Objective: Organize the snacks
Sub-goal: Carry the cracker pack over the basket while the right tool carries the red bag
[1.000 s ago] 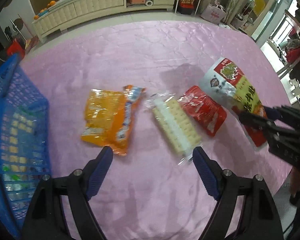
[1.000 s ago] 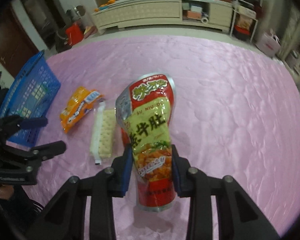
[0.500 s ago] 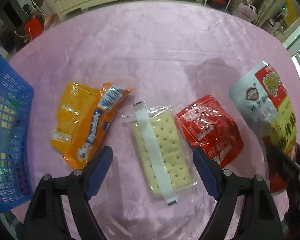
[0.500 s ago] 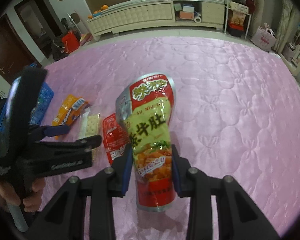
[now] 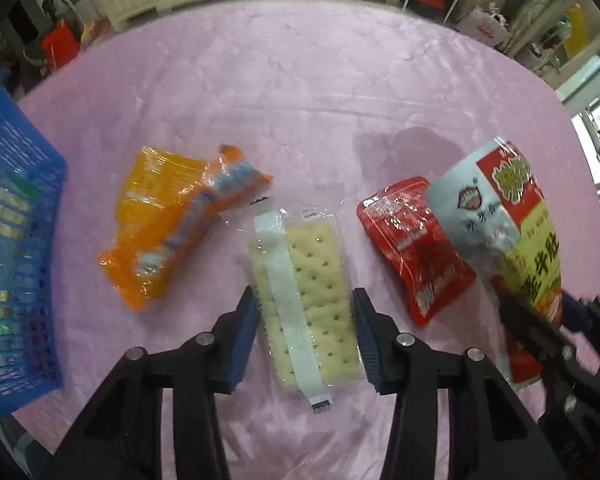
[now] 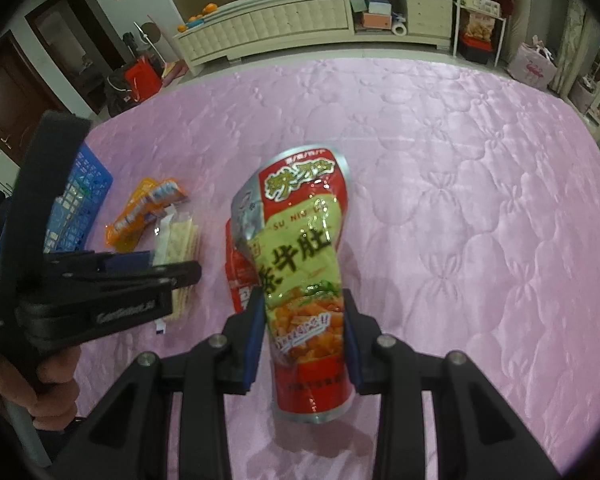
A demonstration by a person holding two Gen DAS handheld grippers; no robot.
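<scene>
My right gripper (image 6: 304, 328) is shut on a tall red and yellow snack bag (image 6: 300, 240) and holds it above the pink cloth; the bag also shows in the left wrist view (image 5: 512, 232). My left gripper (image 5: 305, 320) is open, its jaws on either side of a clear cracker pack (image 5: 304, 284) that lies flat on the cloth; I cannot tell whether the pads touch it. An orange snack bag (image 5: 176, 224) lies to its left and a small red packet (image 5: 412, 244) to its right. A blue basket (image 5: 12, 264) stands at the far left.
The pink quilted cloth (image 6: 460, 200) covers the surface and stretches wide to the right. The basket (image 6: 76, 208) holds several small packets. A long cream cabinet (image 6: 300, 20) stands beyond the far edge. The left gripper body (image 6: 92, 288) is just left of the held bag.
My left gripper has dropped down over the cracker pack and its jaws have narrowed around it. The right gripper keeps hold of the red and yellow bag, close beside the left one.
</scene>
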